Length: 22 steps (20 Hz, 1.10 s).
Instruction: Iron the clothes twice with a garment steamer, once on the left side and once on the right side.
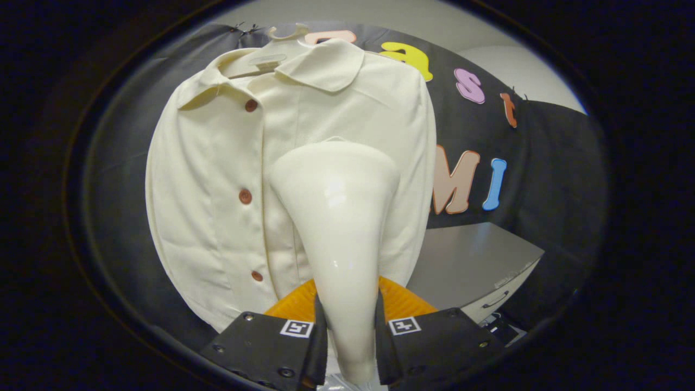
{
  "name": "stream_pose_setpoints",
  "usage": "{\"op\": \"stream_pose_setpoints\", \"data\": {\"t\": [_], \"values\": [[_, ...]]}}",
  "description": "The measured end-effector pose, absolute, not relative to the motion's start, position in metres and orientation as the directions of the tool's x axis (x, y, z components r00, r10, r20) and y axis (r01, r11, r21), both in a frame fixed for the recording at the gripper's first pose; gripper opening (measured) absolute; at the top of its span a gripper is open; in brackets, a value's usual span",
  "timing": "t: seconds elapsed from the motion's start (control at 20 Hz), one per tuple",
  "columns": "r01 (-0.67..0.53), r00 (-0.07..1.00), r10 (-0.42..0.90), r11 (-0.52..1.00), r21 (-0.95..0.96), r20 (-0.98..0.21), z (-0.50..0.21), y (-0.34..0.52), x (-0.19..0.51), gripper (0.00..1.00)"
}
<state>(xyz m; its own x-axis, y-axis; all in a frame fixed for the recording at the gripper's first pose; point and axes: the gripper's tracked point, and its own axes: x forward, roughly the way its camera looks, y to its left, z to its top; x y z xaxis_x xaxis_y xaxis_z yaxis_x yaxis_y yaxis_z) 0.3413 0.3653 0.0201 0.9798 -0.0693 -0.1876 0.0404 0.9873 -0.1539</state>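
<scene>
Black cloth wall | shirt (228,179) hanging | gripper (350,331) clamps steamer (336,217), upright

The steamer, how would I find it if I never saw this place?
Look for the cream shirt on a hanger against the black cloth wall. In front of its right half rises the steamer, held by its narrow neck between both fingers of the gripper. It is glossy, smooth and funnel-shaped, widening toward the shirt, while the shirt is matte fabric with brown buttons.
</scene>
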Motion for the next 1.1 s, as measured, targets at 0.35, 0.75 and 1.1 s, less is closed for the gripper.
{"op": "stream_pose_setpoints", "data": {"t": [0.35, 0.75, 1.1], "values": [[0.045, 0.962, -0.078, 0.991, -0.129, -0.26, -0.037, 0.361, 0.332, 0.36], [0.08, 0.936, -0.105, 0.993, -0.088, -0.337, -0.1, 0.35, 0.316, 0.36], [0.119, 0.912, -0.136, 0.991, -0.068, -0.387, -0.147, 0.338, 0.309, 0.37]]}}
